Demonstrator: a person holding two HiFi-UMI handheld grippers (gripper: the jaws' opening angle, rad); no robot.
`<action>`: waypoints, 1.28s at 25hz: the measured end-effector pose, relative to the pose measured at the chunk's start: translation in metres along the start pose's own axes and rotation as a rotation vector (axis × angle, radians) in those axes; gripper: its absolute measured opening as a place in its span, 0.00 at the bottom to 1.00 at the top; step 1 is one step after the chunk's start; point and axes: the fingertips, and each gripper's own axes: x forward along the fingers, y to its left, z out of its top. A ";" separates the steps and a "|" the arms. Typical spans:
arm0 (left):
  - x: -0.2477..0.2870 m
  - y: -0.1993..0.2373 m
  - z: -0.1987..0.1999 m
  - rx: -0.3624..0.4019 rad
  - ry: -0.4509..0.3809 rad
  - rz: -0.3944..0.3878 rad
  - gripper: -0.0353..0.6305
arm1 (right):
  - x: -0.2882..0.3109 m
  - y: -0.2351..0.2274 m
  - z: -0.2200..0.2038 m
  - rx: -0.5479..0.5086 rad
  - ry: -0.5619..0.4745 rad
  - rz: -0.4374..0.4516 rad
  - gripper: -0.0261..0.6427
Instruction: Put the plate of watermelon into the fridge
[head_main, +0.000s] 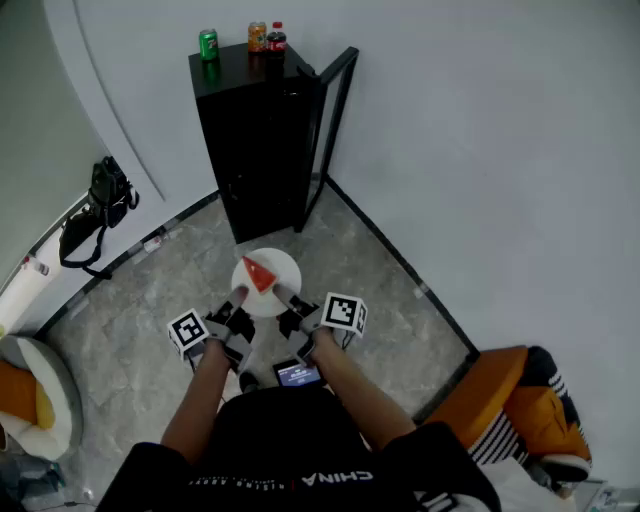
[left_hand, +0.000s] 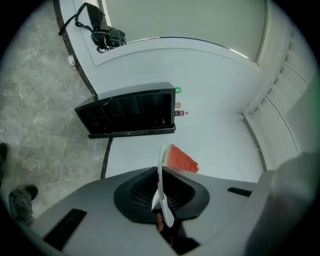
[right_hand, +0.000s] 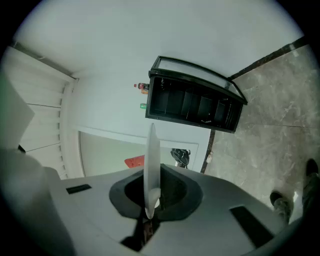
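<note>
1. My left tongs (head_main: 238, 300) and right tongs (head_main: 285, 300) are each clamped on opposite edges of the plate (head_main: 283, 272), which I hold above the floor, well short of the fridge (head_main: 250, 140).
2. I'd carry it level so the watermelon (head_main: 259, 274) doesn't slide.
3. The door (head_main: 330, 120) stands open, so I'd aim straight for a shelf.

- Head view: from high up, facing steeply down at the floor (head_main: 130, 330). The plate (head_main: 285, 275) is close below and the fridge (head_main: 255, 140) is farther ahead.
- Left gripper view: tipped sideways, right against the plate's rim, seen edge-on, with the fridge beyond.
- Right gripper view: the same, tipped the opposite way.
- All three views share the plate and the fridge.
</note>
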 end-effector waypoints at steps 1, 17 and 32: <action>0.000 -0.001 0.000 0.007 0.002 -0.002 0.10 | 0.000 0.001 0.000 0.001 0.002 0.004 0.07; 0.003 -0.004 -0.001 0.050 0.022 0.013 0.10 | -0.001 -0.001 0.004 0.036 0.000 0.010 0.07; 0.011 0.000 -0.012 0.070 0.048 0.027 0.10 | -0.010 -0.007 0.010 0.033 0.010 0.012 0.07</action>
